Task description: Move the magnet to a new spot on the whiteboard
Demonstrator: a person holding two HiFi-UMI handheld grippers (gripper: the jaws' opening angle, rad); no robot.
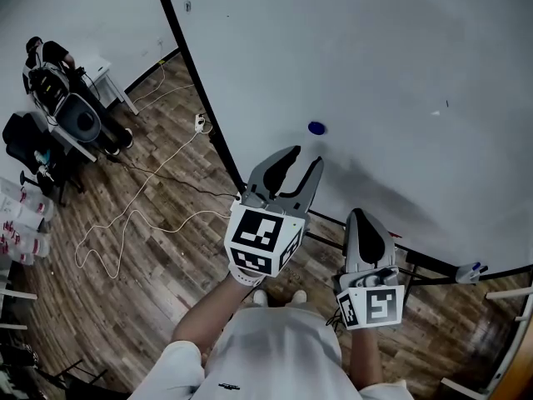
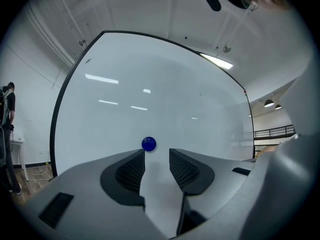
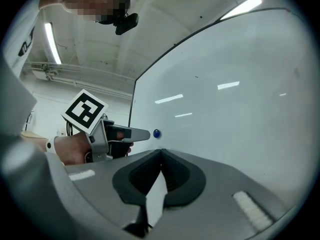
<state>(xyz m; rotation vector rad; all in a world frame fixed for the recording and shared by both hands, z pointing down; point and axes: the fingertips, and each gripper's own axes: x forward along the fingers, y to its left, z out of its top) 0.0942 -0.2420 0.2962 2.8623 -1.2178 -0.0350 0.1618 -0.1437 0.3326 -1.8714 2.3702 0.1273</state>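
Left hand-held gripper (image 1: 306,155) gapes beside whiteboard (image 1: 375,57) magnet (image 1: 316,127); cable (image 1: 133,215) crosses floor (image 1: 166,265).

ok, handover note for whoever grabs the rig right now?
Left gripper: open, empty, pointed at the board just short of the magnet.
Right gripper: shut, empty, held back from the board.
Magnet: blue, stuck on the whiteboard, touching neither gripper.
Done: cannot tell whether it has been moved already.
Left: if not, probably close the left gripper on it and set it elsewhere on the board.
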